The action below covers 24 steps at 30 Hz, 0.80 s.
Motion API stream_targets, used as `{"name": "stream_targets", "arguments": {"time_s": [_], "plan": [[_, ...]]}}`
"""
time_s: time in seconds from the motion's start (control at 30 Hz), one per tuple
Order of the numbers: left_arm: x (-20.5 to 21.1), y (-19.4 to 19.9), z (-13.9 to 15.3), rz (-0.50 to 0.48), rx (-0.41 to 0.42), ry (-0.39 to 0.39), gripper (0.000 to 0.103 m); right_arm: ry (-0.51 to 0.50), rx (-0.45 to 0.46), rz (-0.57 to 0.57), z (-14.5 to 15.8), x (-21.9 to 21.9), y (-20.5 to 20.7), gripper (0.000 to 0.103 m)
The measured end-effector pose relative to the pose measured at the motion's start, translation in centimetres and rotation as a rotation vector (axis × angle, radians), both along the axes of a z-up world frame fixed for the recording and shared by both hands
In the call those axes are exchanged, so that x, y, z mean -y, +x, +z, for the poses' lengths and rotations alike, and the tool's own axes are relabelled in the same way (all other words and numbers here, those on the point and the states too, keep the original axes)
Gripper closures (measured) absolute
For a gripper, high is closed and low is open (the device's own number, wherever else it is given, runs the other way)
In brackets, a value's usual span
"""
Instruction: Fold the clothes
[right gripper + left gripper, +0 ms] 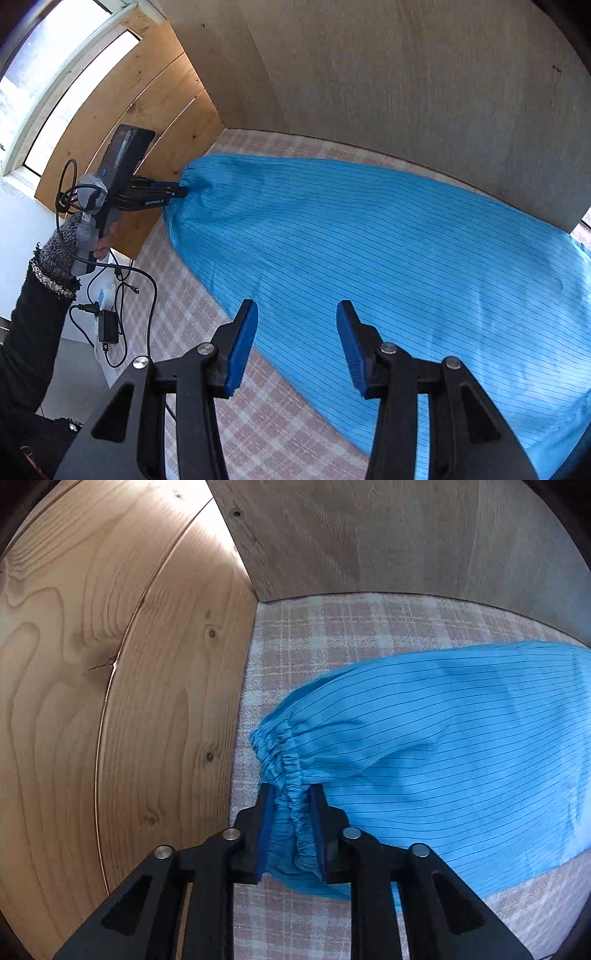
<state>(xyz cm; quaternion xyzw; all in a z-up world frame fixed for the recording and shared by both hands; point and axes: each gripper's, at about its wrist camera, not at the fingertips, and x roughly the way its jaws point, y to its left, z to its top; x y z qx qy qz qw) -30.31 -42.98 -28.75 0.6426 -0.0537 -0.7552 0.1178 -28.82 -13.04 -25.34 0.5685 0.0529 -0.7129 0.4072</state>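
L gripper (291, 827) pinches the blue sleeve's (424, 760) bunched cuff (284, 760), right by the wood wall (110, 701). R gripper (297, 343) is spread, empty, over the sleeve's edge on the checked cloth (177, 302). Sleeve's far end is cut off.

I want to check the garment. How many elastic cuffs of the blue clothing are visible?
1. The gathered cuff lies near the wooden wall, pinched in the left tool. Any other cuff may be hidden outside the views.
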Motion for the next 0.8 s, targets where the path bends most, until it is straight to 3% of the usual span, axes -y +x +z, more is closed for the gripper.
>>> {"name": "stream_targets", "arguments": {"time_s": [0.17,0.23,0.33,0.4,0.43,0.67,0.8], "plan": [[0.5,0.6,2.2,0.013,-0.045,-0.04,0.094,0.004,0.002,-0.017,-0.5,-0.8,-0.4,0.059],[1.1,0.7,2.5,0.035,-0.055,-0.019,0.093,0.01,0.01,-0.014,-0.9,-0.9,-0.5,0.059],[1.2,0.6,1.3,0.039,-0.014,-0.01,0.083,0.044,0.016,-0.002,-2.0,-0.4,-0.6,0.059],[0.7,0.7,0.7,0.024,0.009,-0.052,0.061,0.055,0.018,0.002,-2.5,0.0,-0.7,0.059],[0.4,0.8,0.6,0.018,0.011,-0.062,0.057,0.061,0.019,0.004,-2.7,0.1,-0.7,0.059],[-1.5,0.7,-0.4,-0.018,0.055,-0.075,0.044,0.077,0.026,0.027,-3.7,1.4,-0.6,0.059],[-2.6,1.3,-1.4,-0.035,0.063,-0.062,0.046,0.064,0.03,0.026,-4.0,1.8,0.0,0.059]]}}
